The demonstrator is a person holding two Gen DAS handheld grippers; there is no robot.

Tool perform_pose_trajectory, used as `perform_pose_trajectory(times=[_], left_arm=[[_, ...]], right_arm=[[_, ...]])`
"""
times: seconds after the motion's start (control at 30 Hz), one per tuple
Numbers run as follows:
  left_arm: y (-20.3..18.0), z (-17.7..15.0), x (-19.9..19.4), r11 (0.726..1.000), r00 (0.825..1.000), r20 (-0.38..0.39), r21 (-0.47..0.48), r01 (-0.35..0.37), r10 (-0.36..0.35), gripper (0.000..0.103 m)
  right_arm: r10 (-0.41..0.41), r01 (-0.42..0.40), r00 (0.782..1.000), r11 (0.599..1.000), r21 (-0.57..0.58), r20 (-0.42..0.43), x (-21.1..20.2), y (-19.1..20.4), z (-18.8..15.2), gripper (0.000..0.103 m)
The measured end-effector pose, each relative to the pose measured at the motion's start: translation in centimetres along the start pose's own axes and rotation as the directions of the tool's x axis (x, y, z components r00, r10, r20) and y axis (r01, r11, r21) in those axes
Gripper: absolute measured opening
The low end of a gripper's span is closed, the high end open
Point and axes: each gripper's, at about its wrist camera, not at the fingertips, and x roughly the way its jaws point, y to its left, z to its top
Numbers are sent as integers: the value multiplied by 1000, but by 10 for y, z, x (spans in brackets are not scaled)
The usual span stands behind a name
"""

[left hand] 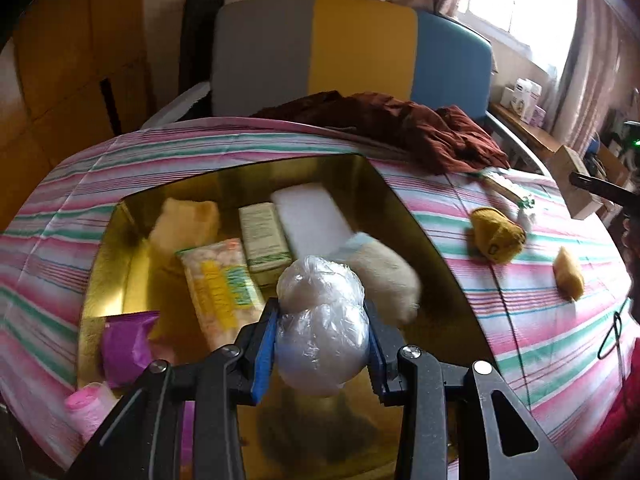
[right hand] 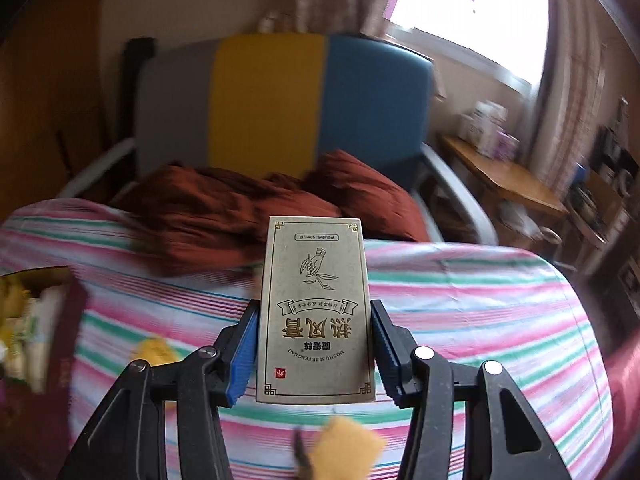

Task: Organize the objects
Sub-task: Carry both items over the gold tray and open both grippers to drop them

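My left gripper (left hand: pixel 322 320) is shut on a clear plastic bag of white stuff (left hand: pixel 320 304), held over a gold-lined box (left hand: pixel 404 204) on the striped bed. Inside the box lie a snack pack (left hand: pixel 218 284), a green-and-white carton (left hand: pixel 266 240), a white foam block (left hand: pixel 312 220), a yellow cloth (left hand: pixel 188 220), a purple packet (left hand: pixel 128 340) and a fluffy beige piece (left hand: pixel 388 276). My right gripper (right hand: pixel 315 320) is shut on a beige printed carton (right hand: pixel 316 308), lifted above the striped sheet (right hand: pixel 460 300). The box (right hand: pixel 40 320) shows at that view's left edge.
A yellow sock (left hand: pixel 496 236), a yellow sponge (left hand: pixel 568 274) and a long thin packet (left hand: pixel 508 188) lie on the sheet right of the box. A brown cloth (left hand: pixel 400 128) is heaped at the far edge before a grey, yellow and blue headboard (left hand: pixel 360 44). A pink roll (left hand: pixel 88 404) sits near left.
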Motion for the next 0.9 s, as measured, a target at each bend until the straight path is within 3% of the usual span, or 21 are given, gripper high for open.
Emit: perform_pose_trajectory(times=[0.2, 0.3, 0.5, 0.6, 0.67, 0.73, 0.9], left_arm=[[32, 8, -6, 998, 999, 27, -57, -34, 36, 39], [45, 13, -8, 996, 998, 41, -73, -53, 56, 40], [67, 23, -6, 991, 994, 61, -96, -88, 94, 43], [78, 27, -4, 988, 991, 69, -117, -103, 111, 58], [84, 27, -6, 985, 991, 74, -142, -103, 114, 73], [90, 24, -9, 981, 989, 81, -160, -113, 127, 81], [91, 10, -13, 980, 989, 67, -161, -116, 129, 83]], right_arm=[[210, -210, 978, 974, -88, -8, -21, 88, 12, 52], [330, -333, 943, 938, -94, -50, -21, 136, 13, 52], [461, -469, 881, 881, -66, -110, -6, 219, 15, 53], [493, -501, 860, 864, -39, -133, 4, 247, 14, 57], [482, -491, 864, 871, -30, -148, 10, 260, 9, 66], [486, -494, 858, 869, -12, -166, 16, 266, 3, 66], [475, -480, 858, 877, 25, -193, 19, 262, -18, 66]])
